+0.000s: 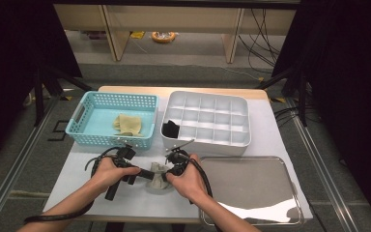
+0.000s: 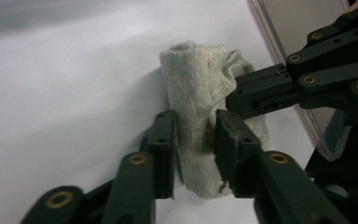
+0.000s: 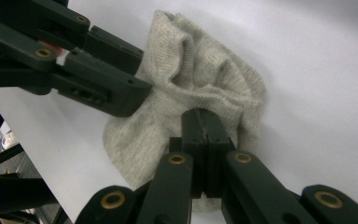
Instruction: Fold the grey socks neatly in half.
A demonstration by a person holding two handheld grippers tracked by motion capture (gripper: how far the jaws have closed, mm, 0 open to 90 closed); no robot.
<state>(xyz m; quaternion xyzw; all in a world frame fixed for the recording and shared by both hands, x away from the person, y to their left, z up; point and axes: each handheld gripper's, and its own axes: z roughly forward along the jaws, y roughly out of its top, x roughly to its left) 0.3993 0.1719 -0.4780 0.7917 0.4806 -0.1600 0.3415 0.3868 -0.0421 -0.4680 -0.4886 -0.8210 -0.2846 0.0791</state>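
A crumpled grey sock [image 1: 157,178] lies on the white table near the front edge, between my two grippers. My left gripper [image 2: 196,122] straddles the sock [image 2: 196,88] from the left. Its jaws stand a little apart, and the fabric between them looks loose, not squeezed. My right gripper [image 3: 204,117] comes in from the right, its jaws closed tight on a fold of the sock [image 3: 200,70]. In the high view the left gripper [image 1: 147,174] and the right gripper [image 1: 167,174] point at each other across the sock, a hand behind each.
A teal basket [image 1: 84,118] with a beige cloth [image 1: 128,124] stands at the back left. Next to it is a white divided box [image 1: 207,99] with a black item [image 1: 171,128] in one cell. A metal tray [image 1: 251,186] lies at the front right.
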